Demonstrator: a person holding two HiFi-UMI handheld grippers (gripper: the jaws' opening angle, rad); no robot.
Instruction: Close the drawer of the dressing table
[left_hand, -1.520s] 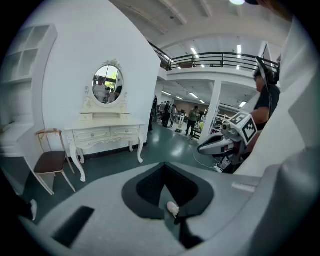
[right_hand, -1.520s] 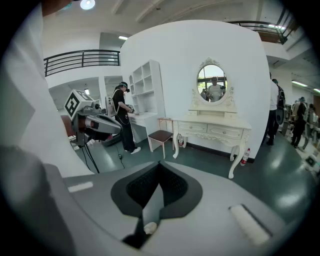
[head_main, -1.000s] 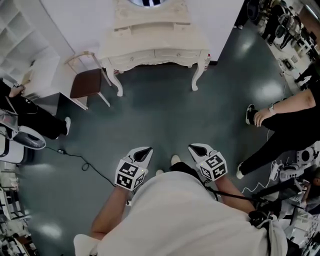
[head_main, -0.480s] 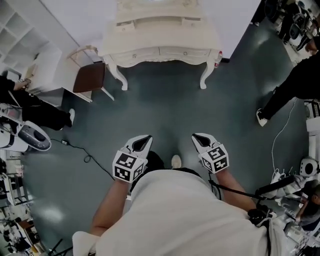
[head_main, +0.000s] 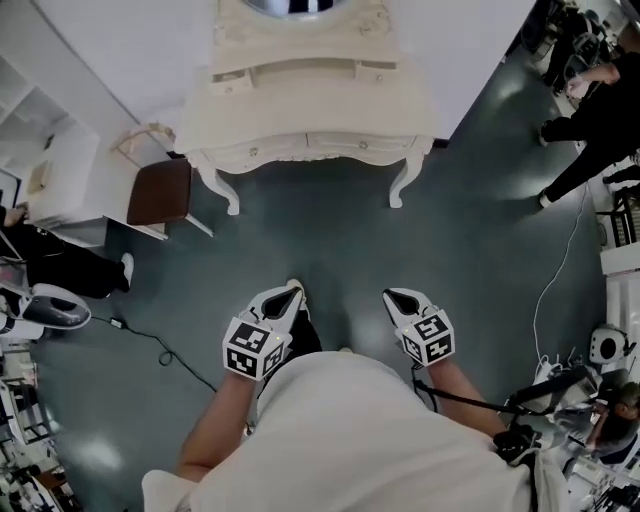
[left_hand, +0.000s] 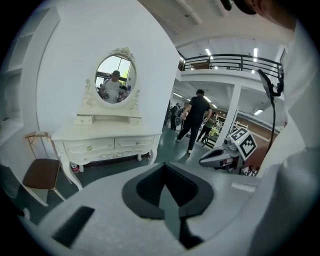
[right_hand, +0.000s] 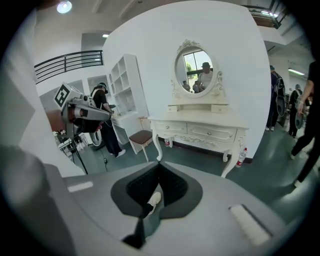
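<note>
the task has hardly begun. the cream-white carved dressing desk with curved legs (head_main: 310, 108) stands against the white wall at the top of the head view, well apart from both grippers, with a wide stretch of dark grey-green floor (head_main: 330, 235) in between. the left gripper (head_main: 291, 291) and the right gripper (head_main: 391, 296) are held low in front of the person's body, side by side and pointing toward the desk. each has its jaws together with nothing held. in the right gripper view a pale shoe (right_hand: 154, 199) shows through the gap behind the jaw tips, but it is down on the floor, not gripped.

what is left, as i judge it, is nearly everything: getting up to the desk, setting a gripper against the drawer front and pushing it home.

it is hard to tell which drawer stands open. the two wide front drawers (head_main: 258, 152) look close to flush from above. the two small upper drawers (head_main: 232, 80) by the oval mirror (left_hand: 115, 79) are too small to judge in any view. the mirror is cut off at the top edge of the head view. the person's white top hides the arms and the lower floor. a wooden chair with a brown seat (head_main: 158, 192) stands just beside the desk's left legs.
</note>
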